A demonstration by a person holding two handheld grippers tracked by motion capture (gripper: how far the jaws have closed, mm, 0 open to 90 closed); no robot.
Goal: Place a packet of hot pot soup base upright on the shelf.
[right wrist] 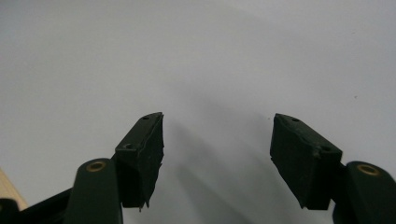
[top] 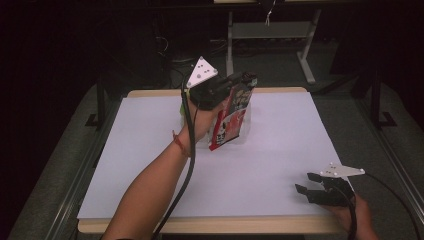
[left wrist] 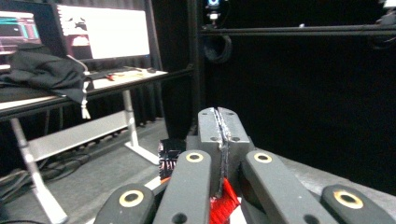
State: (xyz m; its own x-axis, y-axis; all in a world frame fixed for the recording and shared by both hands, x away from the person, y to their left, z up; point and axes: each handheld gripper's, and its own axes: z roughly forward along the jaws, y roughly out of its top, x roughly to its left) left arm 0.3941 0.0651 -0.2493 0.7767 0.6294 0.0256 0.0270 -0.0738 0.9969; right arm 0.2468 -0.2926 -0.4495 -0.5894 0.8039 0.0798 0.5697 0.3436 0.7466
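A snack pouch [top: 234, 114], printed in red, white and black, stands upright on the white tabletop [top: 150, 165], toward the far edge and a little past the middle. Its bottom corner touches the white surface and its sealed top edge is the highest part.

The left tongs [top: 246, 78] have hold of that top edge. In the left gripper view the two jaws are pressed together with the thin crimped seal of the pouch [left wrist: 224, 196] running between them; red and black print shows below and beside the jaws. The left tongs [left wrist: 219, 135] are therefore closed on the pouch's top. The person's left hand [top: 205, 117] is just beside the pouch on its near-left side, with a red band at the wrist, and a black cable [top: 189, 150] trails from the tongs back along the forearm toward the near edge of the tabletop. A grey three-cornered plate [top: 201, 71] sits on top of these tongs, up and left of the pouch.

The right tongs [top: 305, 183] are well apart from the pouch, near the tabletop's near-right corner, held in the right hand [top: 357, 215]. In the right gripper view the right tongs [right wrist: 217, 144] are spread wide with bare white tabletop between the jaws; they hold nothing.

Beyond the pouch, past the far edge of the tabletop, a desk [left wrist: 116, 77] carries lit screens [left wrist: 105, 30] and a dark bundle of cloth [left wrist: 44, 70].
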